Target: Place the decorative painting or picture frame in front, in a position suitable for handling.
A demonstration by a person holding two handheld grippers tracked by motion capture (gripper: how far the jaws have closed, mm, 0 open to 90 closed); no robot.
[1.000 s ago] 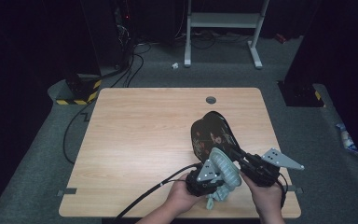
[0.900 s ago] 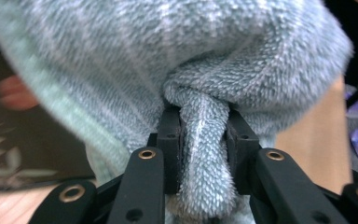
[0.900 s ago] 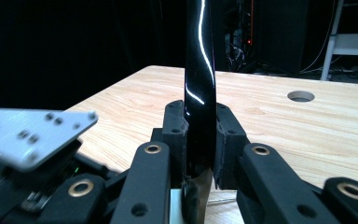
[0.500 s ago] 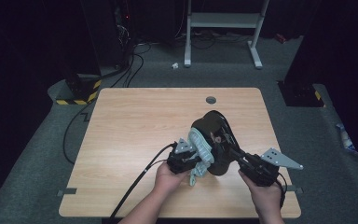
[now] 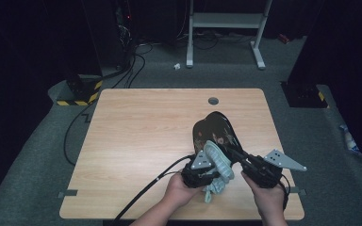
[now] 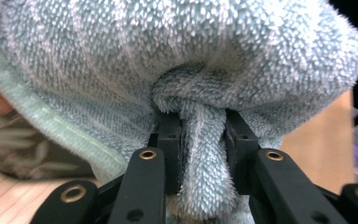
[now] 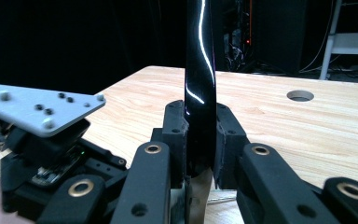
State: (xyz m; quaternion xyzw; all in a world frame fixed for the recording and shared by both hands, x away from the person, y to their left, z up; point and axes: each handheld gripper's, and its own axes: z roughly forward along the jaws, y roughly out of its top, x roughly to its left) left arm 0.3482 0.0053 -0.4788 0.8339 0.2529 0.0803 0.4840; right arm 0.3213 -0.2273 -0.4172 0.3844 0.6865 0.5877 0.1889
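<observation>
Left hand-held gripper [image 5: 215,170] clamped on teal cloth [image 5: 218,165], pressed against the tray's [image 5: 215,134] near end, desk [image 5: 141,141] 5 o'clock. Right hand-held gripper [image 5: 238,156] clamped on black tray's edge, tray tilted up.

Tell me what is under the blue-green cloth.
The cloth, pinched by the left hand-held gripper, lies over the near end of the dark patterned plate. The plate's covered part is hidden.

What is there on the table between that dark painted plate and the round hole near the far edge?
Nothing: in the high view, bare wood separates the plate from the hole.
</observation>
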